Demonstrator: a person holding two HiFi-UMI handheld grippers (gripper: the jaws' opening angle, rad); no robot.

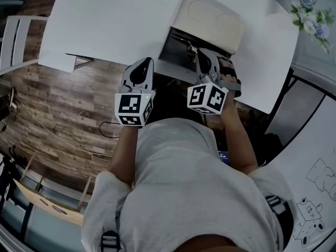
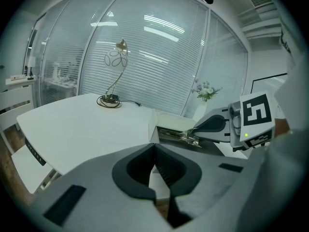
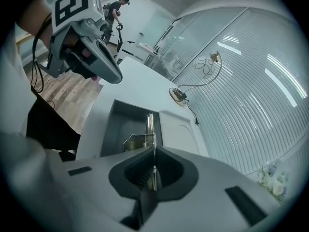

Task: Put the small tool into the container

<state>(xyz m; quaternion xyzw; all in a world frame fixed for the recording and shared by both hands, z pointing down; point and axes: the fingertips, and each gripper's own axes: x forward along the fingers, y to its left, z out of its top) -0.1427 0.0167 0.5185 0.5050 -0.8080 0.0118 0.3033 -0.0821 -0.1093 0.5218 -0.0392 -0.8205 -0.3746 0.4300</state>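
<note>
The right gripper has its jaws clamped on the rear end of the tool, which pokes forward between the pads. It is a thin, flat strip of bright metal seen edge on, with a curved wire or spring part at its left close to the jaws. It is probably light and stiff, and its smooth metal is likely slippery, so a grip across the flat faces near the back, as here, looks sound. A hold on the wire part would likely flex or twist.

The tool's tip hangs over the open container, a grey box with a dark, bare floor. I cannot tell whether the tip touches it. The pale lid lies flat just beside the box on the right.

The left gripper is held off to the side with its jaws pressed together on nothing.

Beyond, on the white table, a lamp stands well apart from the box, before slatted blinds.
</note>
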